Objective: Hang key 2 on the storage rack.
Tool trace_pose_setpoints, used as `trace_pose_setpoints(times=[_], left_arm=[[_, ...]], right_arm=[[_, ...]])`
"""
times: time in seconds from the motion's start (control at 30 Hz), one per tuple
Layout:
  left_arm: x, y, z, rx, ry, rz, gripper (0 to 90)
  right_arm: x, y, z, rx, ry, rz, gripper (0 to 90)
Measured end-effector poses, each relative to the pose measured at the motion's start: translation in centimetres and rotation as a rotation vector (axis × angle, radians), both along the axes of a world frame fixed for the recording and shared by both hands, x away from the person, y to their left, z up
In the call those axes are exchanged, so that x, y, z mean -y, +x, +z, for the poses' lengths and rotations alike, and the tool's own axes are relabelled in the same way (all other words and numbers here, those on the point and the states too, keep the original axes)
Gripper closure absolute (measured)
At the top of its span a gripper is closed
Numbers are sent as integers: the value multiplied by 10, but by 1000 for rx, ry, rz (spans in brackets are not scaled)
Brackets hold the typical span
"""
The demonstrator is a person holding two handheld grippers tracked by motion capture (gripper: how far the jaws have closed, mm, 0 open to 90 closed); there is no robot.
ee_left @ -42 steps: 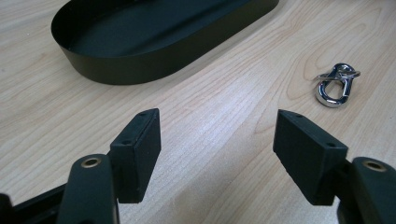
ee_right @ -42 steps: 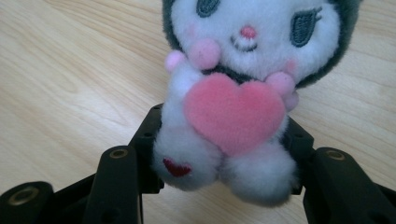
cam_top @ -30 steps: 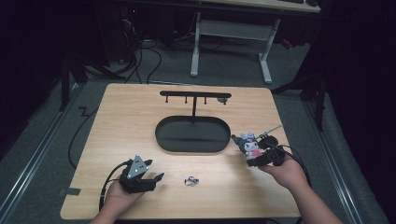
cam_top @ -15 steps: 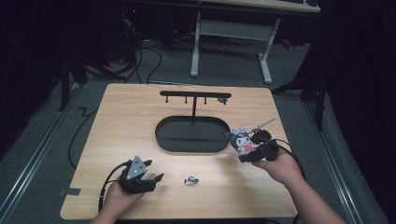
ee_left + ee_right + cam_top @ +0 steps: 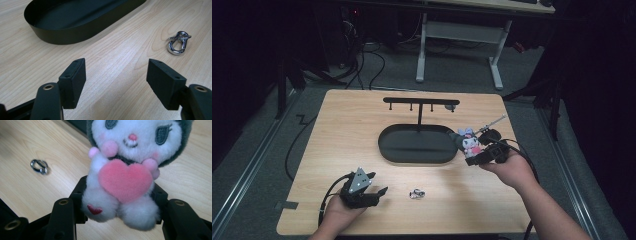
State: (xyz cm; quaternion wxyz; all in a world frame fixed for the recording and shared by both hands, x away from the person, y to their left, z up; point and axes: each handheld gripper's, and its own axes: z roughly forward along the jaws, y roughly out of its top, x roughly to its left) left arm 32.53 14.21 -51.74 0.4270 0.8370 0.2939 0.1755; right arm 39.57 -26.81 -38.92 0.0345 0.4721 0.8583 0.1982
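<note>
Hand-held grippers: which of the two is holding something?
The right hand-held gripper: its jaws clamp a white plush toy. The left hand-held gripper is open, empty.

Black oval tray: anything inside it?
The black oval metal tray looks empty apart from its stand's thin upright post. The plush toy held in the right tool covers its right end.

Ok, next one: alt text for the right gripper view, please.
A plush toy holding a pink heart is clamped at its lower body between the black jaws of the right hand-held gripper, above a wooden table. A small metal clasp lies on the table at left.
</note>
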Motion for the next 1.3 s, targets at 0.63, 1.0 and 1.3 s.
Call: trace_pose_setpoints(times=[0.63,1.0,1.3], left_arm=[[-1,1,0,2,1,-2,326],[-2,0,1,2,3,-8,326],[-2,0,1,2,5,-13,326]], right_arm=[[-21,19,43,42,10,29,483],[-28,25,55,55,12,30,483],[-32,33,67,81,27,19,482]])
